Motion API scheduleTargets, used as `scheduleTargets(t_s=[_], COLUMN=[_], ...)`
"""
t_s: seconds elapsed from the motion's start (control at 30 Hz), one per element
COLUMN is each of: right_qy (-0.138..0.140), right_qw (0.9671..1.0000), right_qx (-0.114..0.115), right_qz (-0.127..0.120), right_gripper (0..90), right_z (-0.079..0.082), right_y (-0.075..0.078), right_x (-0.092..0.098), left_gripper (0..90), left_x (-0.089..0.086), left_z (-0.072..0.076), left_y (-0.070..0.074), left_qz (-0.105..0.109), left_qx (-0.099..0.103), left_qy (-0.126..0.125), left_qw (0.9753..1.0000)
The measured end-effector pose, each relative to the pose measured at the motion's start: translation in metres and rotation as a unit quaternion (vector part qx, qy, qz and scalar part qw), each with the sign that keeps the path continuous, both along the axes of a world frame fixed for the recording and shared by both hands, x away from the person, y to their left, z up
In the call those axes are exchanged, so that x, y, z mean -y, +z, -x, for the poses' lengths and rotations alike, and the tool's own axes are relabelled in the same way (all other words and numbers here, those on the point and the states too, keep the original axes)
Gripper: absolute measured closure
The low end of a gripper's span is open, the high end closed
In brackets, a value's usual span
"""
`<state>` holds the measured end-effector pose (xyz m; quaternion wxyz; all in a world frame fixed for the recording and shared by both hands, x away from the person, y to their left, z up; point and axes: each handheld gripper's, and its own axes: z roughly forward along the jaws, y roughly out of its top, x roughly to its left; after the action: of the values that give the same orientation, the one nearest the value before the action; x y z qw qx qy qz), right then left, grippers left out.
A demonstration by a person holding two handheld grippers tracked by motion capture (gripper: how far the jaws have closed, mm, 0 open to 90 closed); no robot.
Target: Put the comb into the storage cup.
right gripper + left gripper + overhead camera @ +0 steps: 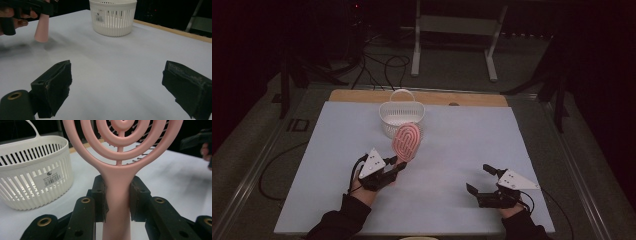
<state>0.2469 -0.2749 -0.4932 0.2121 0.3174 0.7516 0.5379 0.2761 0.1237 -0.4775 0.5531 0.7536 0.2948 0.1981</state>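
The tabletop point(462, 150) carries a white slotted basket point(401, 118) at its far edge, the likely destination. Just in front of the basket, the pink hairbrush point(406, 141) stands upright, the left hand-held gripper point(393, 167) clamped on its handle for lifting in. The right hand-held gripper point(479, 181), well away from the basket, gapes, holding nothing.

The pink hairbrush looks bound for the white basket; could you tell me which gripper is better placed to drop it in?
Left. The left gripper already clamps the hairbrush beside the basket; the right gripper is open, farther off.
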Motion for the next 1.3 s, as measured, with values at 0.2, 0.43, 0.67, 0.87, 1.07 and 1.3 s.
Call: scheduleTargets(t_s=[0.2,0.43,0.67,0.87,1.07,1.3], right_qy=[0.001,0.004,0.004,0.005,0.016,0.017], right_qw=[1.0000,1.0000,1.0000,1.0000,0.9999,0.9995], right_qx=[-0.002,-0.004,-0.001,0.004,-0.002,-0.018], right_qz=[0.000,0.001,0.002,0.004,-0.003,-0.018], right_gripper=[8.6,8.6,8.6,8.6,8.6,8.6], right_z=[0.000,0.000,0.001,0.001,0.003,0.004], right_y=[-0.001,-0.001,0.001,0.005,0.019,0.041], right_x=[-0.001,-0.002,-0.002,-0.002,-0.006,-0.016], left_gripper=[71.5,71.4,71.4,71.4,71.4,71.4], left_x=[-0.008,-0.016,-0.017,-0.017,-0.019,-0.022], left_z=[0.009,0.012,0.010,0.009,0.009,0.009], left_y=[-0.009,-0.015,-0.022,-0.022,-0.022,-0.020], left_qz=[0.023,0.048,0.055,0.052,0.054,0.056], left_qx=[0.013,0.038,0.030,0.030,0.034,0.033], left_qy=[0.007,0.020,0.020,0.020,0.022,0.023], left_qw=[0.9996,0.9979,0.9978,0.9980,0.9978,0.9976])
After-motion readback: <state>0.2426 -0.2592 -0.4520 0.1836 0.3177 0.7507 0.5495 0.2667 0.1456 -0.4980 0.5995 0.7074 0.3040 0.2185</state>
